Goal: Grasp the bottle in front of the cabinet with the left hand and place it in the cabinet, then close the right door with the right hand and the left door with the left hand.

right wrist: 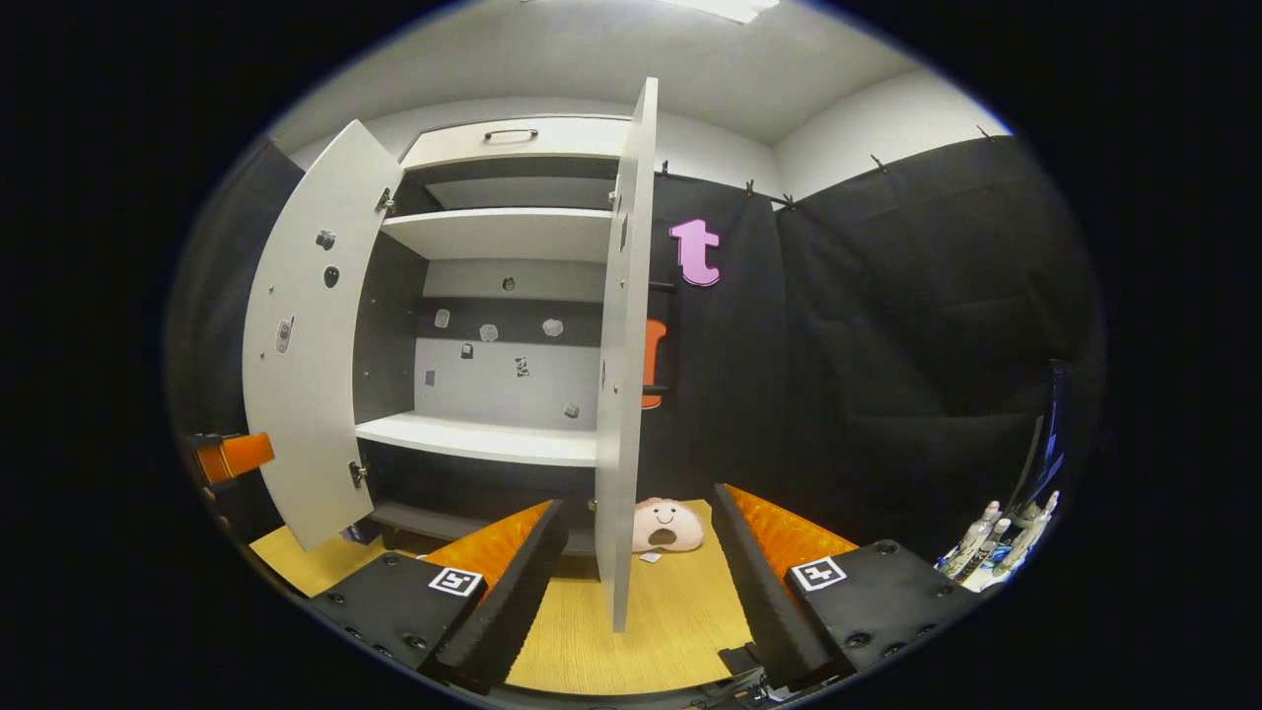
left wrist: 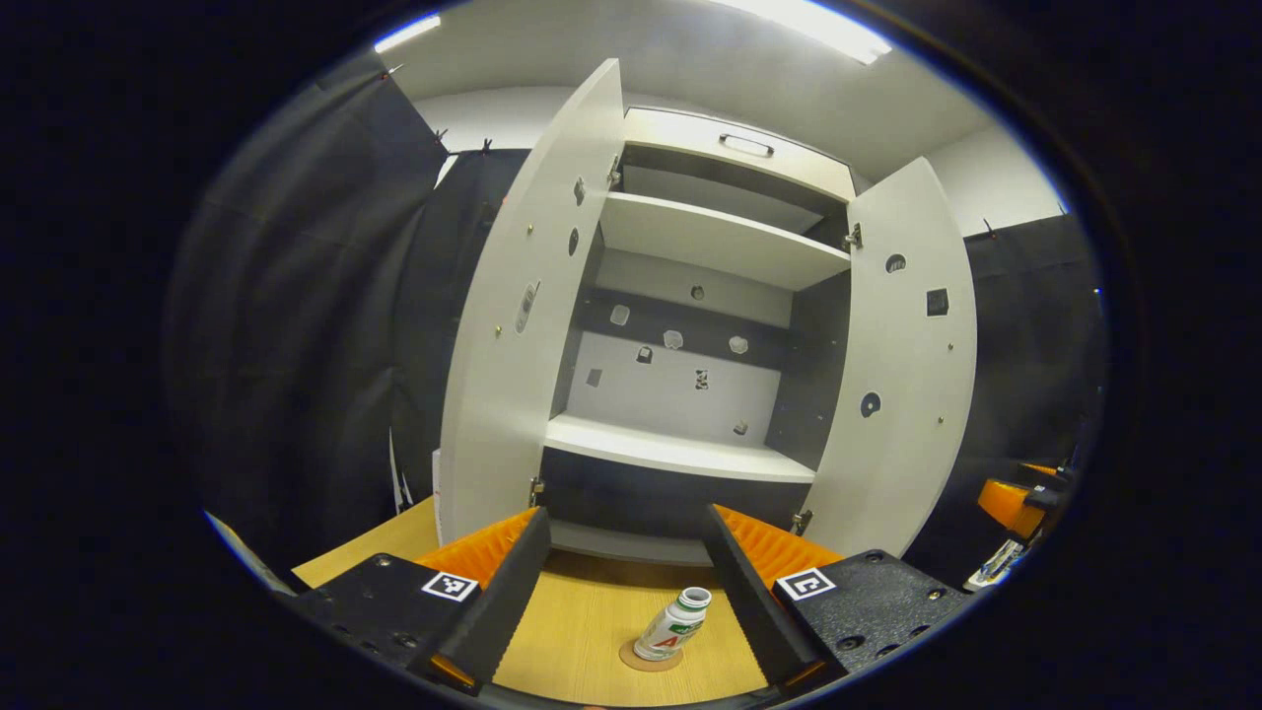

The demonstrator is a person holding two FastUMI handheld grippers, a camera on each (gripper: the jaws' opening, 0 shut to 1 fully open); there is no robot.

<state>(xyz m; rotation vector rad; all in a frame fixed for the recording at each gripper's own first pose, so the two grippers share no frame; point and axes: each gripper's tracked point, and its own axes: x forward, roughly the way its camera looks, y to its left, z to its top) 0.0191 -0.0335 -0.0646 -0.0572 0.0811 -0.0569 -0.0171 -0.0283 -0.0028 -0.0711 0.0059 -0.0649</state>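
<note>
Two views logged, left gripper view first.
Left gripper view, my tool: my left gripper [left wrist: 626, 592] is spread wide, nothing between the fingers.
Left gripper view, bottle: the bottle [left wrist: 672, 624] stands tilted on a round coaster [left wrist: 651, 658] on the wooden table [left wrist: 582, 631], in front of the cabinet [left wrist: 690, 325], between my fingers but touching neither.
Left gripper view, doors: left door [left wrist: 527, 325] and right door [left wrist: 902, 365] both swung open; shelves bare.
Left gripper view, far right: my other tool shows at the edge.
Right gripper view, my tool: my right gripper [right wrist: 636, 582] is released, fingers wide apart, gripping nothing.
Right gripper view, door: the right door's edge stands between my fingers, touching neither that I can tell.
Right gripper view, table: a pink plush toy [right wrist: 666, 525] lies beyond the door.
</note>
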